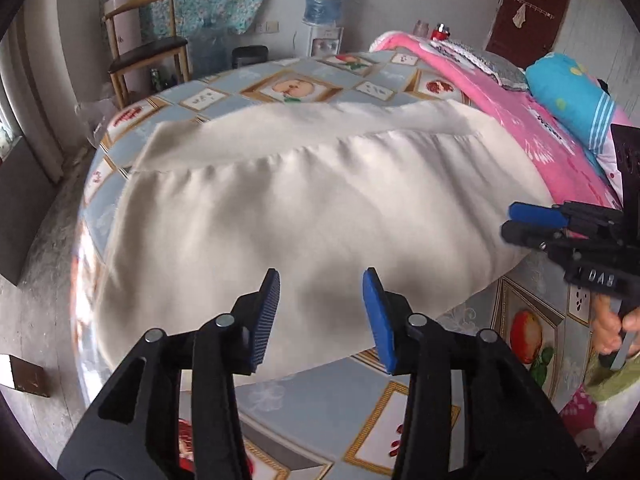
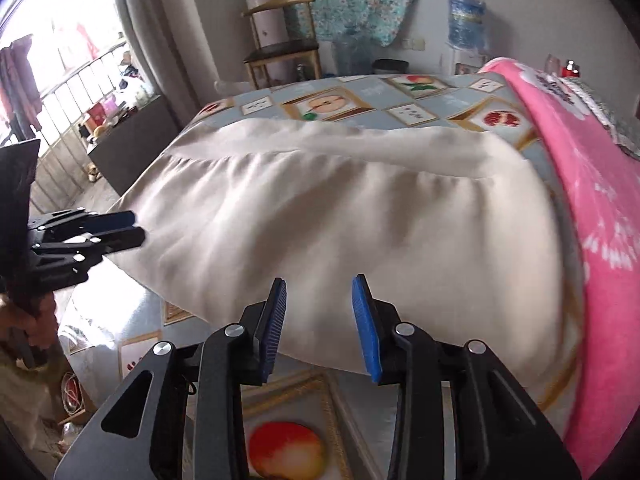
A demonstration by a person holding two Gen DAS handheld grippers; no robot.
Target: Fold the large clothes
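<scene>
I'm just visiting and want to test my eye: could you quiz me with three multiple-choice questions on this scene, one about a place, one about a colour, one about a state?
1. Where does the cream garment lie?
A. On the wooden chair
B. Spread on the bed's fruit-print sheet
C. On the floor

2. What colour is the blanket beside the garment?
A. Pink
B. Green
C. Black

3. How does the left gripper stand?
A. Shut on the garment
B. Shut on the blanket
C. Open, holding nothing

Answers:
1 B: the garment lies flat across the patterned sheet.
2 A: the blanket along the garment's right side is bright pink.
3 C: its blue pads stand apart above the cloth with nothing between them.
</scene>
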